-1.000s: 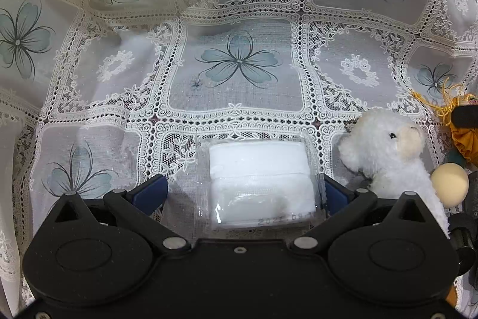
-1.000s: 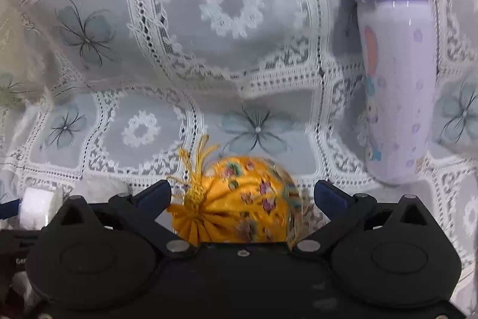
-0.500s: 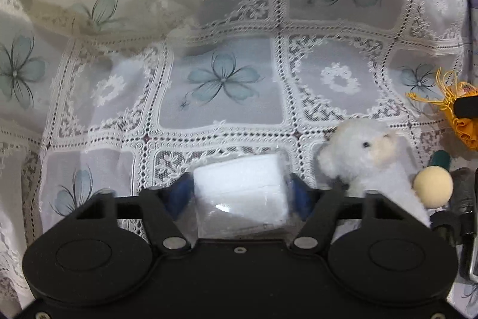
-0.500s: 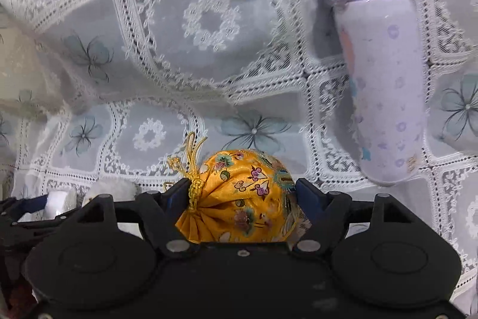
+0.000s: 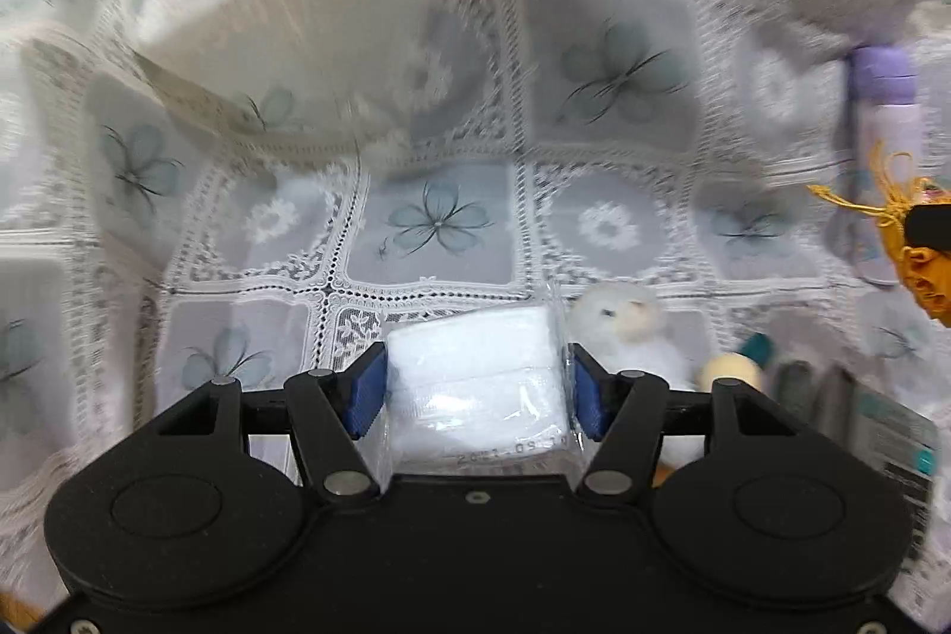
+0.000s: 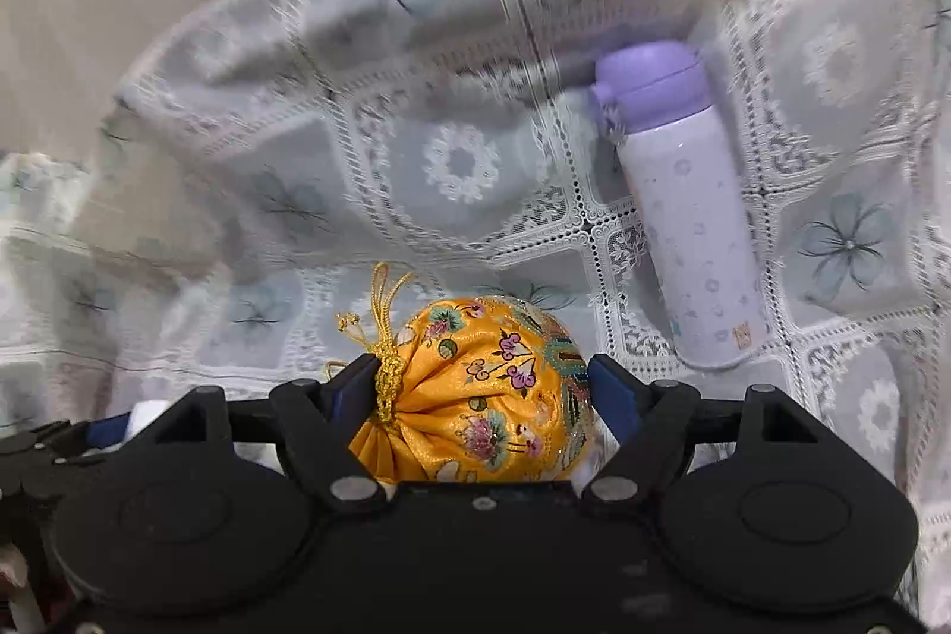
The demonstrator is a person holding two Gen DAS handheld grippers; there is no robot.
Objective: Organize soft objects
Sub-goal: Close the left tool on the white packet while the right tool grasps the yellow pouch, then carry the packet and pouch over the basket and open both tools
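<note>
Left gripper point(image 5: 475, 387): jaws drawn in against both sides of a white tissue pack point(image 5: 475, 390) in clear wrap, blue pads point(image 5: 365, 390) pressing its ends. Pack raised above the lace tablecloth point(image 5: 428, 224), apart from it. Just right of the pack, behind the right finger: a white plush toy point(image 5: 624, 322) lying on the cloth. Further right of the pack, a cream ball point(image 5: 728, 372) and some dark items too blurred to name. Far to the pack's right, a purple bottle point(image 5: 882, 99) and the edge of an orange pouch point(image 5: 924, 271).

Right gripper point(image 6: 481, 384): jaws closed partway onto the orange pouch point(image 6: 487, 390), one finger at its gathered, gold-corded neck, the other at its rounded side. Pouch held clear of the tablecloth point(image 6: 463, 170). Purple bottle point(image 6: 683, 206) lying on the cloth beyond the pouch, up and to its right, well apart from it.
</note>
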